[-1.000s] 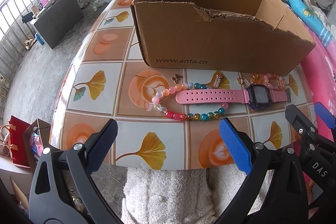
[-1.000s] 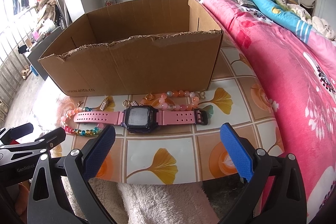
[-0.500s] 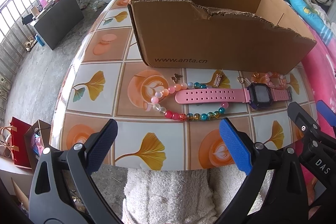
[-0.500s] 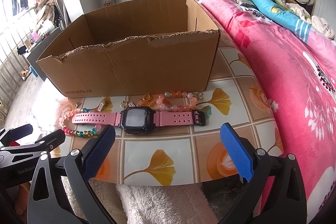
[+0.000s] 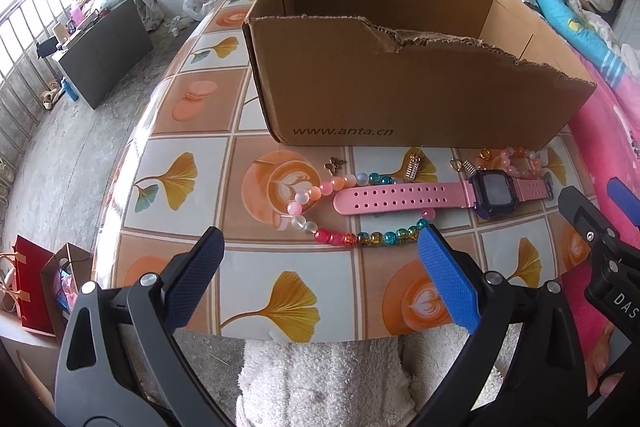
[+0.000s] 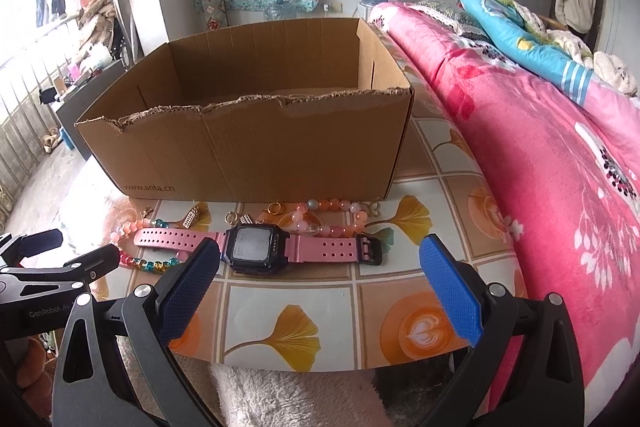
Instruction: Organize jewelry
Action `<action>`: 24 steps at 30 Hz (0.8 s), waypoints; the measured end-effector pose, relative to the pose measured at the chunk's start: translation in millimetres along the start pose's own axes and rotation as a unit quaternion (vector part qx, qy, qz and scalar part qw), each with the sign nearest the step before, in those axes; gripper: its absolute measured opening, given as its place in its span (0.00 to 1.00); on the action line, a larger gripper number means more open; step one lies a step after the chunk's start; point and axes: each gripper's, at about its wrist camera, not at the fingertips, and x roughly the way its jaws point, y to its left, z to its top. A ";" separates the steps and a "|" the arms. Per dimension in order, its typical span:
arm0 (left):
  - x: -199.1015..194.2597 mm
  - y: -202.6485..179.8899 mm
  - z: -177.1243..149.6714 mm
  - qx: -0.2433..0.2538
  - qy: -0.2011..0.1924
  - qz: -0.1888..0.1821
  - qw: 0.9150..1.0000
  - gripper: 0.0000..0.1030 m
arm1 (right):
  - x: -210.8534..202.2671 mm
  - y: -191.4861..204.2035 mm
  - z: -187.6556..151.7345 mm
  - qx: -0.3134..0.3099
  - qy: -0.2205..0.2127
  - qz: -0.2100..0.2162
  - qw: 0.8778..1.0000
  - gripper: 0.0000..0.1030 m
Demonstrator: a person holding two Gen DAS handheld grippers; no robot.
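Jewelry lies in a row along the near wall of the cardboard box (image 6: 248, 147) on the tiled table (image 5: 264, 291). Pink watch (image 6: 256, 247) flat, strap stretched left to right, dark face up. Multicolour bead bracelet (image 5: 352, 211) loops around the strap's left end; pink bead bracelet (image 6: 332, 215) sits behind the strap's buckle end, touching it. Small gold charms (image 5: 416, 167) scattered between watch and box. Left gripper (image 5: 320, 267) hovers over the near table edge, jaws spread wide, holding nothing. Right gripper (image 6: 320, 279) likewise wide apart and empty, its left pad (image 6: 188, 287) overlapping the watch in view. Box interior mostly hidden.
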 end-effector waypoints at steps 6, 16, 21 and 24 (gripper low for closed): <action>-11.8 15.9 -6.2 -0.010 -0.049 -0.080 0.996 0.91 | -15.0 4.5 -2.1 -0.050 -0.052 0.021 0.997 0.95; -3.1 37.4 -19.0 -0.063 -0.053 -0.110 0.991 0.92 | -7.8 38.5 -6.0 -0.140 -0.042 0.110 0.983 0.90; -4.6 29.2 -22.2 -0.018 -0.074 -0.080 0.994 0.92 | 13.8 50.5 -2.6 -0.190 -0.005 0.132 0.973 0.71; -6.2 19.6 -24.4 0.018 -0.089 -0.069 0.993 0.92 | 27.9 51.9 0.4 -0.222 0.018 0.137 0.965 0.70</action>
